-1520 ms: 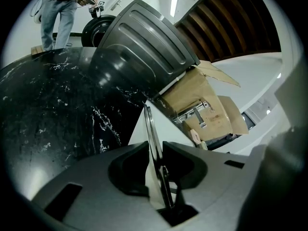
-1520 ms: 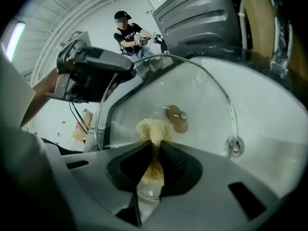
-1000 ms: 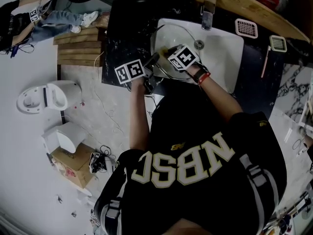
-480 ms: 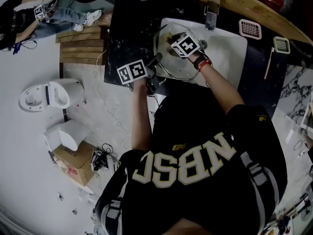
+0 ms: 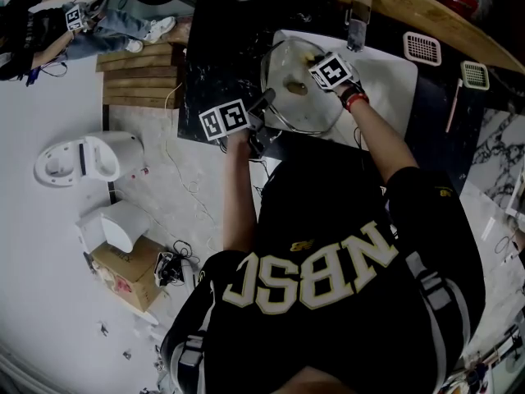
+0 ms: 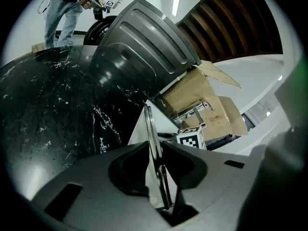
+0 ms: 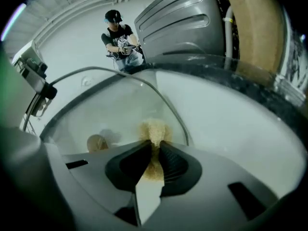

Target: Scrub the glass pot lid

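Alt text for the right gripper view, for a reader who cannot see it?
The right gripper is shut on a tan scrub pad, held against the glass pot lid above a white sink. The lid's tan knob shows at lower left, and a person stands far behind.

Mock kitchen in a bare hall, not a home: a white sink (image 5: 385, 84) with a faucet (image 5: 358, 15) sits in a black marble-patterned desk (image 5: 217, 64), with drain strainers (image 5: 422, 48) lying beside the basin. Around it, the white floor (image 5: 49, 245) carries stacked wooden pallets (image 5: 139, 76), a cardboard box (image 5: 123, 279), a tangle of cables (image 5: 168, 269) and a white plastic appliance (image 5: 82, 158). A strip light (image 6: 175, 5) runs along the high ceiling, and a second person (image 7: 120, 37) stands in the open space beyond, marker cubes in hand.
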`<act>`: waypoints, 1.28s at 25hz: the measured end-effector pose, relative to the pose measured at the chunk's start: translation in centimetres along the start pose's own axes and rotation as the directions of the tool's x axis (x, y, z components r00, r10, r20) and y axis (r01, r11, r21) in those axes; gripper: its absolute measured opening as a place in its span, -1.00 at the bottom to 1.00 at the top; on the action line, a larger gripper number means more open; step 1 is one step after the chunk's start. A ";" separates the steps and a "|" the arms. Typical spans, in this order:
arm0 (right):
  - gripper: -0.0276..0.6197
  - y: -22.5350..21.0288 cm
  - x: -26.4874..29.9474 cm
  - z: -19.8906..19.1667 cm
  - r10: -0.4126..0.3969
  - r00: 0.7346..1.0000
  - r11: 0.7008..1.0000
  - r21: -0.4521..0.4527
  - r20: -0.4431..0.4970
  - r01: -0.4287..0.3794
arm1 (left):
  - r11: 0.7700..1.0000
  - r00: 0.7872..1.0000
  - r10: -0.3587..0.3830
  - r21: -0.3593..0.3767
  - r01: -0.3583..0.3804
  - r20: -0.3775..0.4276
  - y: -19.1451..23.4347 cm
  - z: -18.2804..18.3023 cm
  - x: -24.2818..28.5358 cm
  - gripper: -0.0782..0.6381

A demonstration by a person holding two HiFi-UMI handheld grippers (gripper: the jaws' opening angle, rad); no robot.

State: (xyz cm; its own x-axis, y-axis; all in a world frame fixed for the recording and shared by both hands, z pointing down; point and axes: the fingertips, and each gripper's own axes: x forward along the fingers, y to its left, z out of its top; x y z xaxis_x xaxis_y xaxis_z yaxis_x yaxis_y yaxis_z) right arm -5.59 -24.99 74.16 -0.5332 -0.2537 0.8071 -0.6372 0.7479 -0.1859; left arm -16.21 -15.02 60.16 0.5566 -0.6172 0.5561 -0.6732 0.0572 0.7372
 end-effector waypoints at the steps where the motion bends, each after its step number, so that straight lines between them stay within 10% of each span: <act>1: -0.72 -0.3 0.0 -0.9 -0.008 1.000 1.000 -0.010 -0.022 0.008 | 1.000 1.000 -0.001 -0.001 0.001 0.000 0.0 0.0 0.0 -0.50; 17: -0.73 0.0 -2.9 -10.8 -0.050 0.948 0.998 -0.058 -0.314 0.033 | 1.000 1.000 -0.006 0.001 0.006 -0.001 0.1 -0.1 0.1 -0.50; 32: -0.73 7.2 -5.7 -11.7 0.197 0.918 0.972 -0.052 -0.344 -0.228 | 1.000 1.000 -0.016 -0.005 0.016 0.002 0.1 0.0 0.0 -0.50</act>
State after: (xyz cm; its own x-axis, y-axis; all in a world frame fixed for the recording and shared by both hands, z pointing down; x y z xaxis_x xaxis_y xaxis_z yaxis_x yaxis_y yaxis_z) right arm -0.66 -10.98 74.81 -0.4238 0.1251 0.8971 -0.4695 0.8166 -0.3357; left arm -16.30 -15.01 60.17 0.5662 -0.6194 0.5439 -0.6620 0.0515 0.7478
